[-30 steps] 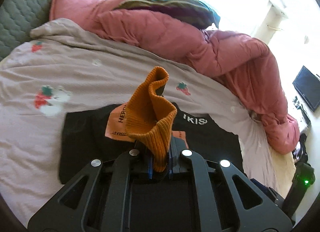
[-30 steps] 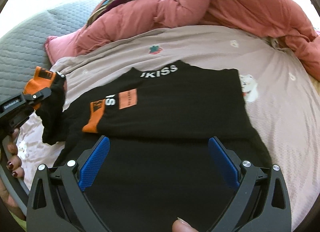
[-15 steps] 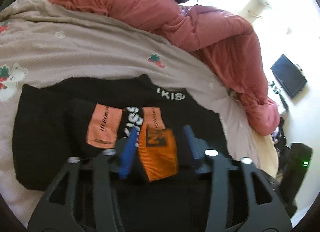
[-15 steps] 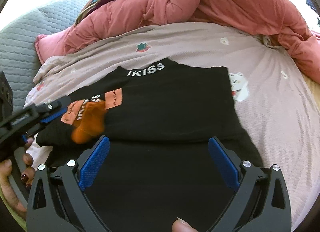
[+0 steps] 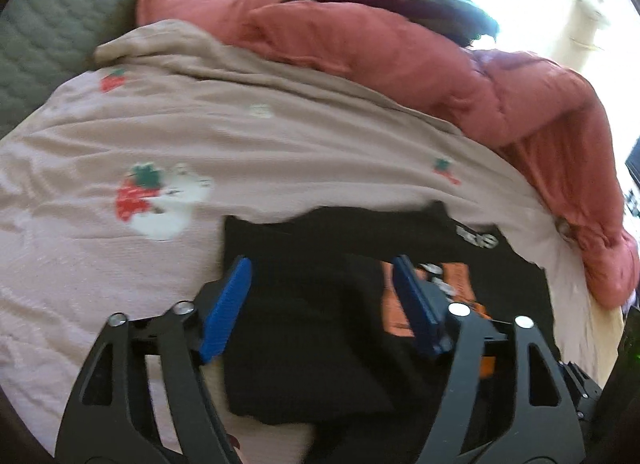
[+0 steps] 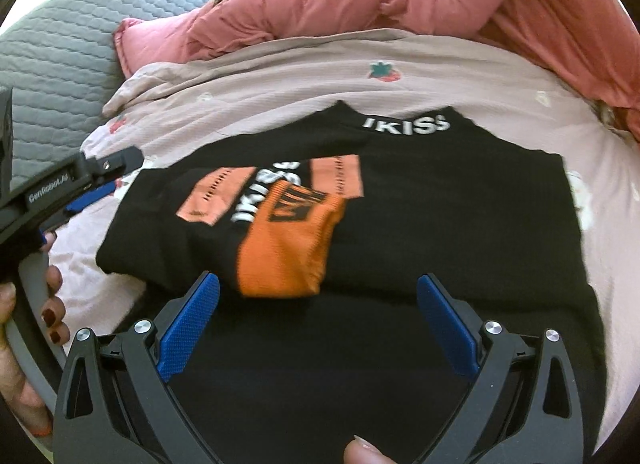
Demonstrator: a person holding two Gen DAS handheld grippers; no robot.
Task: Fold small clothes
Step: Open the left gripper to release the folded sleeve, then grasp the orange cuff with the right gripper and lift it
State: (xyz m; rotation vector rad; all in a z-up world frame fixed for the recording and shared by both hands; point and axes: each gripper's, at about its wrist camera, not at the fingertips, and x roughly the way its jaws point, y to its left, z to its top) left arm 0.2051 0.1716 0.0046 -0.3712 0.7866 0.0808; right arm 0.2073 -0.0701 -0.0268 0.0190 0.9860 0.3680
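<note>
Two grippers over the bed, neither holding cloth. Left gripper (image 5: 320, 268): jaws spread wide and empty, hovering low over the left edge of the black IKISS top (image 6: 440, 204), tilted down toward it, carried by the left hand (image 6: 24, 344) with dark-varnished nails curled round the grey handle. Right gripper (image 6: 318, 284): jaws likewise released and wide apart, low over the near hem, pointing straight up the garment toward the collar. Top lying flat on the strawberry-print bedsheet (image 5: 120, 124), collar away from both cameras, well short of the bunched pink duvet (image 5: 400, 56) and the grey quilted headboard (image 6: 60, 64). Sleeve (image 6: 168, 224) on the left side laid across the chest, its orange cuff (image 6: 288, 248) resting near the middle of the body, on top of the cloth and free of both grippers. Probably laid so to narrow the top into a strip before hem goes to collar. Other sleeve nowhere in view, so impossible to say whether already tucked. Open, low, one at the side and one at the hem: seemingly poised for a fresh pinch, though only a guess. Some blur in both views; contact between left pads and cloth not discernible.
</note>
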